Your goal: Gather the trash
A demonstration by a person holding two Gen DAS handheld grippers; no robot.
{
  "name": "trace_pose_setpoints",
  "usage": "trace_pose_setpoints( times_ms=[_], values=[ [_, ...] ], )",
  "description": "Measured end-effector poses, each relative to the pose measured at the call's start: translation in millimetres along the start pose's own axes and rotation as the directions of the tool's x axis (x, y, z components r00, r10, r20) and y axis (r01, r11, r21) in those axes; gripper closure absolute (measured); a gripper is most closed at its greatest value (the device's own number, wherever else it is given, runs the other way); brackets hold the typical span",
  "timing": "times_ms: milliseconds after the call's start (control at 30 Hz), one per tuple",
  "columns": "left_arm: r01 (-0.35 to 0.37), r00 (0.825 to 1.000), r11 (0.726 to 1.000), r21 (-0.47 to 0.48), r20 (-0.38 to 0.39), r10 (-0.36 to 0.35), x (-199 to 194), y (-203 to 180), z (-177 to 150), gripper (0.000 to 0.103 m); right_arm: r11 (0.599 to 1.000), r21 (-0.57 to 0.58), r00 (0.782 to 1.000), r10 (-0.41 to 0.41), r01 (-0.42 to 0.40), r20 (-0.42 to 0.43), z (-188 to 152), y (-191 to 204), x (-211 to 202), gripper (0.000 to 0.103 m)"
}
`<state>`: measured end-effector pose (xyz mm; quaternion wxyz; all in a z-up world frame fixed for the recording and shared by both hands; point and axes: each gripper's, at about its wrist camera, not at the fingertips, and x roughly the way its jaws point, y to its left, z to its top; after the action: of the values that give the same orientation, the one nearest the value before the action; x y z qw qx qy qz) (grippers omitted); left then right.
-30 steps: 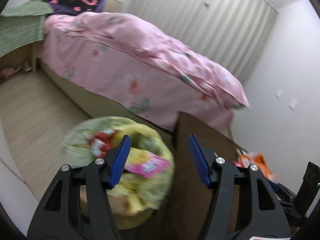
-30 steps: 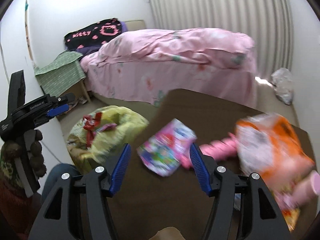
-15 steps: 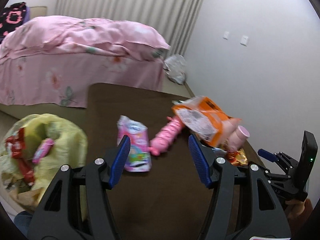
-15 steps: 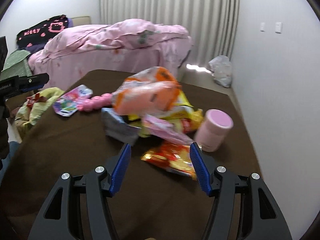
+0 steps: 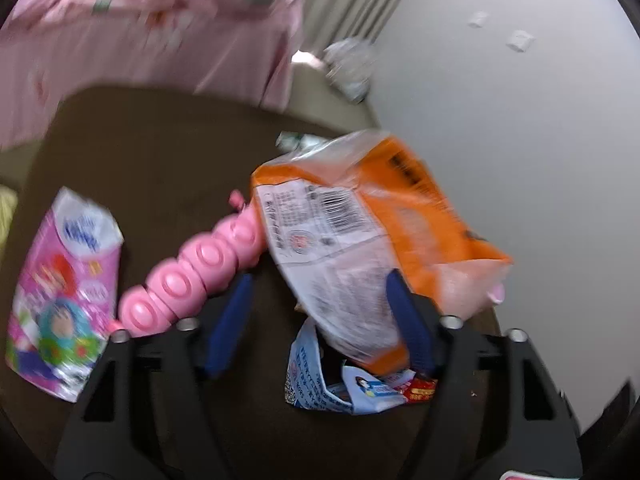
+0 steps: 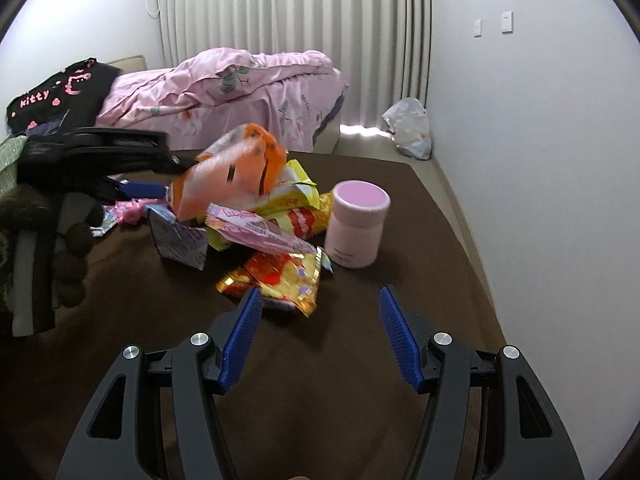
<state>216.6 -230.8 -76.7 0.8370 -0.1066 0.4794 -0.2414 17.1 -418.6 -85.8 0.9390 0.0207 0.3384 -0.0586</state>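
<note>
Closing around the orange bag (image 5: 376,232), the left gripper (image 5: 320,320) is not yet pinching it; right gripper (image 6: 320,332) hanging wide open, empty; next comes a firm squeeze

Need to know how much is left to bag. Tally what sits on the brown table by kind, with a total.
Snack wrappers and bags: 6, among them the orange-and-clear plastic bag, the pink cartoon packet and the red-gold foil wrapper
Pink bumpy plastic tubes: 1
Pink lidded cylindrical jars: 1
Total: 8
</note>
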Motion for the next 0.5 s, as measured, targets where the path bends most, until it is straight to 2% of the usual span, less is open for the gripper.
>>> trace_pose_setpoints(
  times_ms=[33, 67, 100, 167, 333, 500],
  values=[
    [0.019, 1.000, 0.999, -0.031, -0.018, -0.020, 3.2, 3.4, -2.4, 0.064, 1.000, -0.005, 1.000, -0.003, 0.003, -0.004, -2.2, -0.2, 0.4, 0.045],
    [0.045, 0.999, 0.998, -0.049, -0.029, -0.046, 3.1, 6.9, -4.9, 0.077, 1.000, -0.008, 1.000, -0.004, 0.004, -0.007, -2.8, -0.5, 1.4, 0.045],
    [0.073, 0.997, 0.996, -0.051, -0.032, -0.075, 1.0, 8.1, -7.7, 0.086, 1.000, -0.010, 1.000, -0.003, 0.003, -0.010, -4.0, 0.0, 2.7, 0.045],
    [0.088, 0.996, 0.996, -0.013, -0.007, -0.088, -10.1, 7.5, -12.3, 0.097, 1.000, -0.007, 1.000, 0.009, -0.010, -0.014, -5.1, 2.1, 5.6, 0.045],
    [0.072, 0.991, 0.996, 0.052, 0.105, -0.077, -64.3, 17.4, -23.0, 0.101, 0.999, -0.008, 0.999, 0.042, -0.042, -0.014, -3.6, 10.3, 8.8, 0.045],
    [0.033, 0.986, 0.996, 0.082, 0.158, -0.046, -122.5, 43.8, -40.6, 0.101, 0.997, -0.048, 0.998, 0.064, -0.064, -0.001, 0.9, 24.0, 1.4, 0.045]
  ],
)
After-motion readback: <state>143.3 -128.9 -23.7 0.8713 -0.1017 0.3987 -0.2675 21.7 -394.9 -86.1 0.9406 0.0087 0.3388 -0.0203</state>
